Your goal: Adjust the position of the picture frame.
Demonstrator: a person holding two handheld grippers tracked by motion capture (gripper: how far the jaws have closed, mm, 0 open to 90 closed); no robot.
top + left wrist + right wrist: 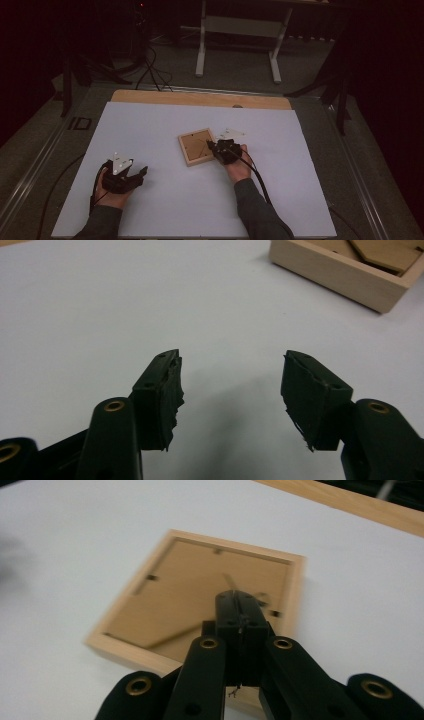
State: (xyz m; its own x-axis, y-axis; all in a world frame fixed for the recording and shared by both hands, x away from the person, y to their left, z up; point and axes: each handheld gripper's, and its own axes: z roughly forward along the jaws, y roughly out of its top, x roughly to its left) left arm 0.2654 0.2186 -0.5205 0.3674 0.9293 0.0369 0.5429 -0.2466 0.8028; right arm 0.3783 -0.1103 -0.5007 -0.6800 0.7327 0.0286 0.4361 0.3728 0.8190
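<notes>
Hovering my right gripper (239, 611) over the shallow square wooden frame (197, 146) at centre of the high view, I keep its jaws pressed together on nothing, probably to prod the brown backing board (200, 595) inside. At lower left of that view my left gripper (131, 175) rests on the white table sheet (165, 200), jaws apart and empty, well clear of the frame, likely waiting to steady its edge.

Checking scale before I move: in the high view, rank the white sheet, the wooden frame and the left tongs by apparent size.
1. white sheet
2. wooden frame and left tongs: these look alike, so I won't rank them.
</notes>
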